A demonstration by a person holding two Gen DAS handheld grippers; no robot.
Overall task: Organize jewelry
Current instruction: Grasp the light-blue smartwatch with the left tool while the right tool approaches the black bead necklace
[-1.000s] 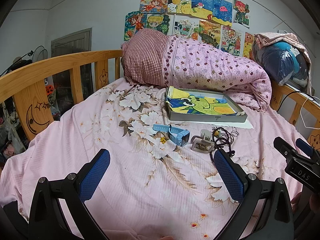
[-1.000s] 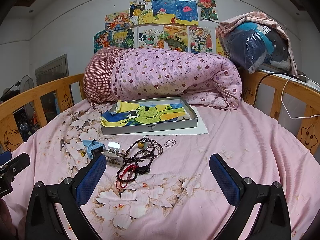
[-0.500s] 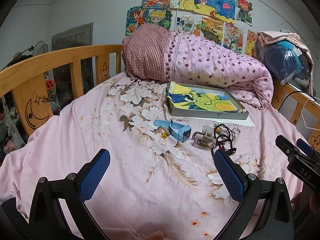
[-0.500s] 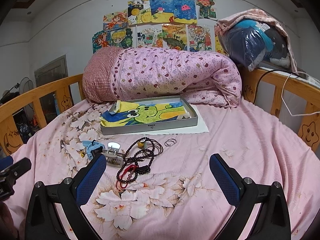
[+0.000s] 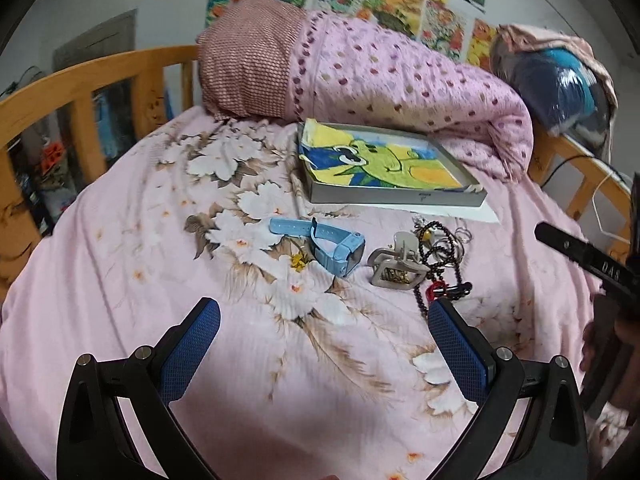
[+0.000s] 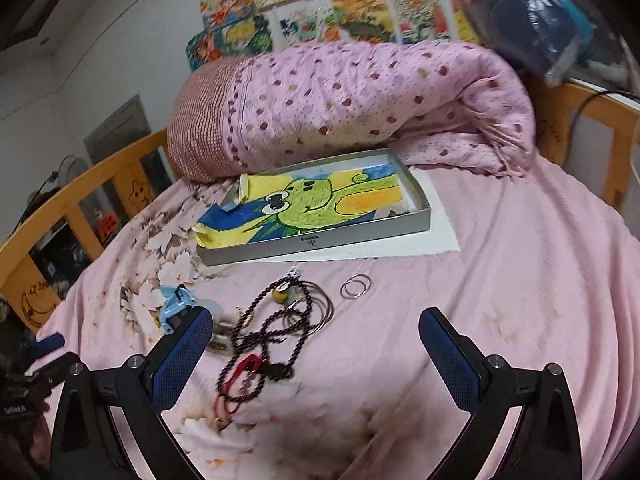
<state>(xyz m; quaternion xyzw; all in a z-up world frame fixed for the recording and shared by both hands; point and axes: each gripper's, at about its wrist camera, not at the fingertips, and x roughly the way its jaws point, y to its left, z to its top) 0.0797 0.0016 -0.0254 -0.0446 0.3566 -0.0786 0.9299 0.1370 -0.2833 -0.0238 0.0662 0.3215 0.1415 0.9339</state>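
Jewelry lies on the pink floral bedsheet in front of a shallow grey box (image 5: 394, 199) (image 6: 320, 245) lined with a frog drawing. A light blue watch (image 5: 328, 244) (image 6: 175, 304) lies left of a silver hair claw (image 5: 396, 266). A dark beaded necklace (image 6: 266, 334) (image 5: 442, 258) with a red tassel lies tangled beside several thin metal rings (image 6: 355, 286). My left gripper (image 5: 324, 336) is open and empty, short of the watch. My right gripper (image 6: 316, 340) is open and empty, just above the beads. The right gripper's body shows at the left view's right edge.
A rolled pink dotted quilt (image 6: 360, 96) lies behind the box. Wooden bed rails run along the left (image 5: 92, 80) and right (image 6: 592, 120). A white sheet of paper (image 6: 436, 236) sticks out under the box. Drawings hang on the wall.
Both grippers have moved forward and lower towards the jewelry, so the items look larger. The right view has tilted. Both stay open and nothing on the bed has moved.
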